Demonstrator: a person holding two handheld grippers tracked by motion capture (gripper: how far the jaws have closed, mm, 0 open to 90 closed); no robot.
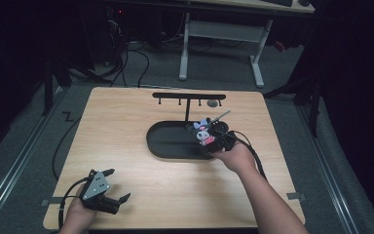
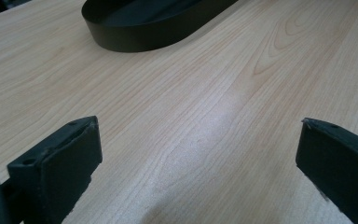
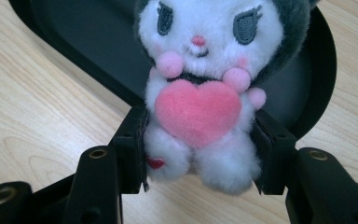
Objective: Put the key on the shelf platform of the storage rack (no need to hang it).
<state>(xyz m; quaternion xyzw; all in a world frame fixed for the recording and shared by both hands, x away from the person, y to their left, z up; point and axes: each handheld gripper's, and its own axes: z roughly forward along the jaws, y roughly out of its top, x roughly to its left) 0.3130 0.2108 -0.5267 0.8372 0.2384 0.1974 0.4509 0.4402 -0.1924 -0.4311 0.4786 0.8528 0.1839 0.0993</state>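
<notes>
Plush toy (image 3: 198, 100) sits clamped between the right tongs (image 3: 200, 154) over the black tray (image 3: 74, 28); left tongs (image 2: 198, 168) gape empty.

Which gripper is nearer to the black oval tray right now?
Right. The right gripper holds a plush toy at the black oval tray's right end, over its rim. The left gripper sits open near the table's front-left corner, well apart from the tray.

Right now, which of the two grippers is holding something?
The right gripper, at the black tray's right end: its fingers clamp a plush toy with a pink heart. The left gripper is open over bare table.
</notes>
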